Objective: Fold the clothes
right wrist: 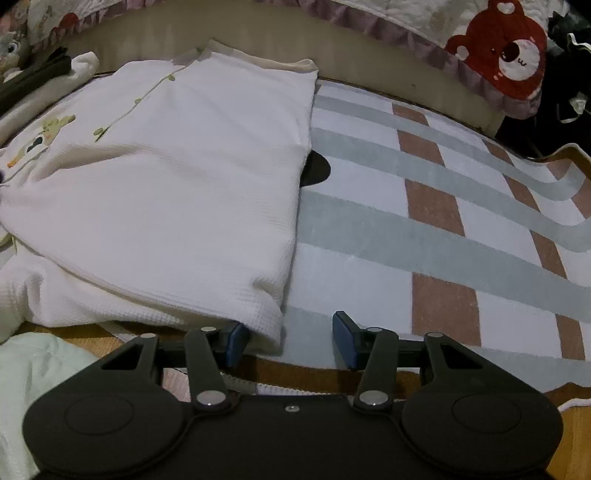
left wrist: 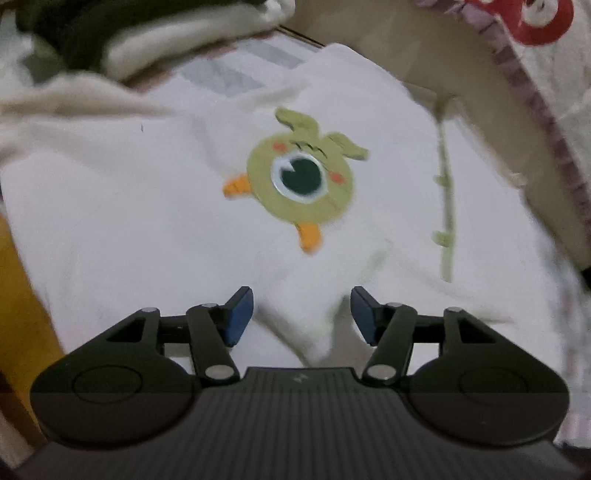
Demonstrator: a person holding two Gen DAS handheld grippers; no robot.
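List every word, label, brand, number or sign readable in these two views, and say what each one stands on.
None: no readable text in either view.
White garment: only a green cartoon patch, no lettering.
Quilt: only a red bear picture, no words.
Left gripper: a tiny mark on its housing, too small and blurred to read.
Right gripper: no marking visible.
Checked blanket: plain pattern only.

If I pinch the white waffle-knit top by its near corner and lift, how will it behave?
The white top will probably go floppy and drape: it already lies rumpled in soft folds. Its waffle texture likely grips the blue pads well. It looks light, so it may drag across the striped blanket.
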